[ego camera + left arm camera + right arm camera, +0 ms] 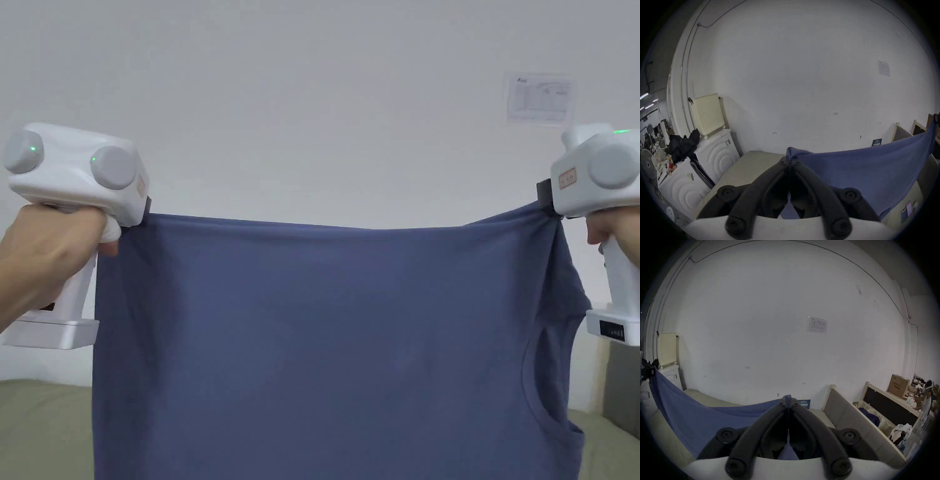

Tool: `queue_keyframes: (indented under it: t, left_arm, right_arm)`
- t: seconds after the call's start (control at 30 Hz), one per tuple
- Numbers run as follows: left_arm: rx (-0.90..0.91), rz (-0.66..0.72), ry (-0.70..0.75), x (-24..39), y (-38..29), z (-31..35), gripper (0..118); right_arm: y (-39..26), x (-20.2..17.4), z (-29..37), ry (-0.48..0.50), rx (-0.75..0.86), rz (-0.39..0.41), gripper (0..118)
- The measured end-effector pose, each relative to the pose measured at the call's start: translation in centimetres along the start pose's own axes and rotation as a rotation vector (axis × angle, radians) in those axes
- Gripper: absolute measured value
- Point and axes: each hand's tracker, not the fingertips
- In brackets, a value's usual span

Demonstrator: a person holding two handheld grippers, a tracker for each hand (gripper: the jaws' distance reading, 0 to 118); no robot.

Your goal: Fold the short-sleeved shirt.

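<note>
The blue short-sleeved shirt point(325, 350) hangs in the air, stretched sideways between the two grippers, with its top edge sagging a little between them. The left gripper point(790, 160) has its jaws pressed together on one end of that edge, a small bunch of cloth standing up past the tips; from there the fabric runs off toward the other gripper. The right gripper point(788, 400) is likewise clamped on the opposite end, a sliver of blue cloth showing between its jaws. In the head view the neck opening point(547, 381) lies below the right gripper, turned sideways, and the left hand point(44, 256) wraps the handle of the left gripper. Below both grippers, under the hanging shirt, lies an olive bed surface point(37, 431), and a white wall point(312, 94) stands beyond them
</note>
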Motion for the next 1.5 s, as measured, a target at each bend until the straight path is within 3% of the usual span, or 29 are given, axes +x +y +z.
queue_keyframes:
  t: [0.1, 0.33, 0.63, 0.77, 0.97, 1.0, 1.23, 1.33, 1.5]
  left_arm:
    - [-0.012, -0.024, 0.024, 1.0, -1.0, -3.0, 0]
    - [-0.057, -0.045, 0.039, 3.4, -5.4, -8.7, 0]
    - [-0.205, -0.096, -0.061, 4.8, -17.7, -11.1, 0]
    - [-0.284, -0.082, -0.094, 3.7, -24.8, -8.9, 0]
    - [-0.354, -0.088, -0.182, 0.8, -34.6, -1.1, 0]
    - [-0.358, -0.072, -0.171, 0.2, -36.0, 0.5, 0]
    - [-0.417, -0.083, -0.202, -3.2, -45.1, 9.5, 0]
    - [-0.448, -0.025, -0.219, -5.0, -48.2, 13.4, 0]
    - [-0.466, 0.006, -0.223, -7.6, -51.3, 18.5, 0]
  right_arm:
    - [-0.8, -0.4, -2.3, 0.002, -0.002, -0.029, 0]
    - [-5.3, -1.6, -6.6, -0.001, -0.051, 0.001, 0]
    - [-20.5, -1.7, -6.9, 0.049, -0.272, 0.025, 0]
    - [-28.4, -0.6, -2.9, 0.086, -0.357, -0.045, 0]
    - [-37.5, 1.1, 6.4, 0.149, -0.485, -0.067, 0]
    - [-38.9, 1.6, 8.4, 0.187, -0.474, -0.123, 0]
    - [-46.5, 3.5, 21.2, 0.194, -0.551, -0.133, 0]
    - [-48.7, 3.9, 26.6, 0.204, -0.566, -0.139, 0]
    - [-51.5, 4.4, 32.0, 0.214, -0.586, -0.108, 0]
